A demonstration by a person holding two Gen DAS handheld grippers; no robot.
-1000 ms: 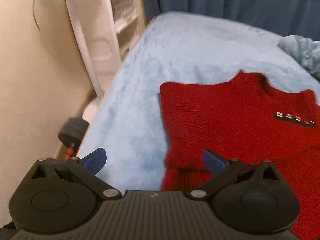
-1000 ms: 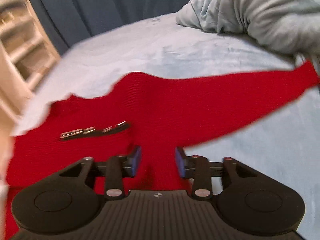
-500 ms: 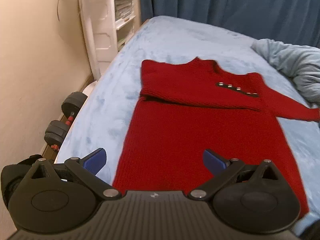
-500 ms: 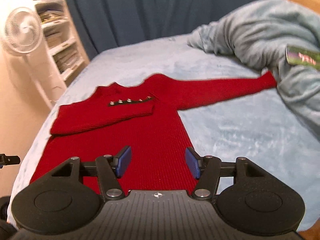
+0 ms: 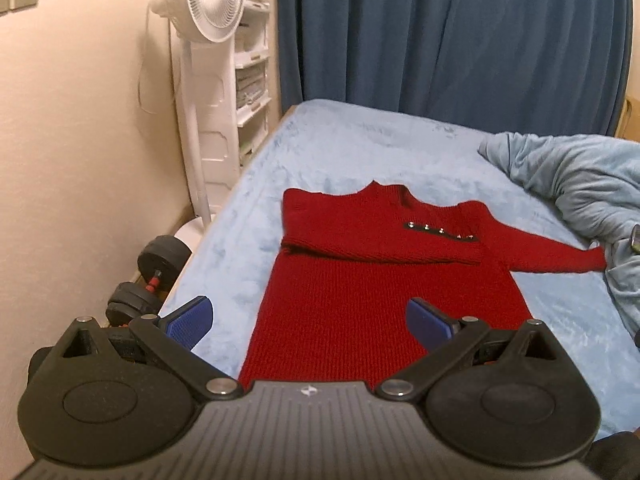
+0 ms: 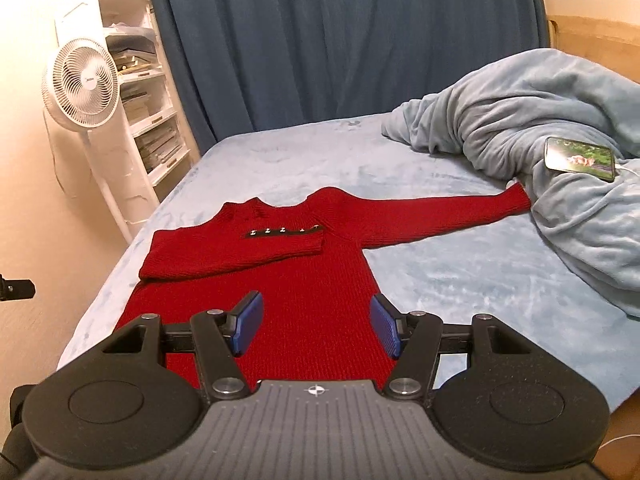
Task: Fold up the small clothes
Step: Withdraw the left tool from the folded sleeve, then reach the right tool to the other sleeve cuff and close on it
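Note:
A red knit sweater point(image 5: 372, 300) lies flat on the light blue bed point(image 5: 352, 152), neck away from me. Its left sleeve is folded across the chest, its cuff with a dark strip of metal buttons point(image 5: 440, 233). Its right sleeve point(image 6: 448, 216) lies stretched out to the right, its cuff touching the blanket. The sweater also shows in the right wrist view point(image 6: 304, 292). My left gripper point(image 5: 310, 322) is open and empty, above the sweater's hem. My right gripper point(image 6: 316, 326) is open and empty, also above the hem.
A crumpled grey-blue blanket point(image 6: 560, 152) fills the bed's right side with a phone point(image 6: 580, 158) on it. A white fan point(image 5: 212, 40) and white shelves point(image 6: 140, 92) stand at the left. Dumbbells point(image 5: 148, 280) lie on the floor by the wall. Dark blue curtains point(image 5: 440, 40) hang behind.
Both grippers have pulled back and risen from the sweater's chest towards its hem. The right gripper, nearly closed around the fabric a second ago, has opened. The left sleeve now lies folded across the chest.

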